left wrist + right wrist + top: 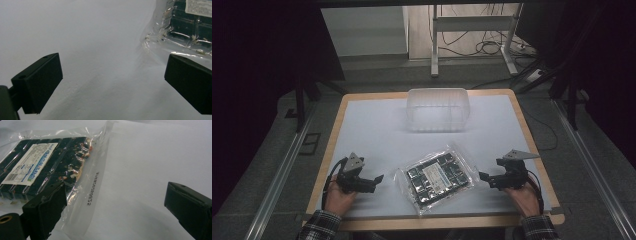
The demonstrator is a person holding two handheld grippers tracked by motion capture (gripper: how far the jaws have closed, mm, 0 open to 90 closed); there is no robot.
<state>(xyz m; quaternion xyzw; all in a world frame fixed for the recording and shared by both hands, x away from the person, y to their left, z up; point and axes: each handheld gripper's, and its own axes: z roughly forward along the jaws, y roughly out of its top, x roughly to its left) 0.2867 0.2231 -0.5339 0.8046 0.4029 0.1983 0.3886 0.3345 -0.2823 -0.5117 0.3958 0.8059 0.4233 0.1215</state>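
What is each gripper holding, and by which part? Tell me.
Nothing is held. The left gripper and right gripper stand open on either side of the clear packet, pads off it.

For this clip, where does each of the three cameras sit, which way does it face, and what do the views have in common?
High view: above the person's side of the table, looking forward and down; both forearms, the left gripper and the right gripper flank the clear packet, with a clear tub beyond.
Left gripper view: rides on the left gripper, looking along its open jaws at white surface and the packet's edge.
Right gripper view: rides on the right gripper, jaws open, facing the packet.
Shared: all three show the packet.
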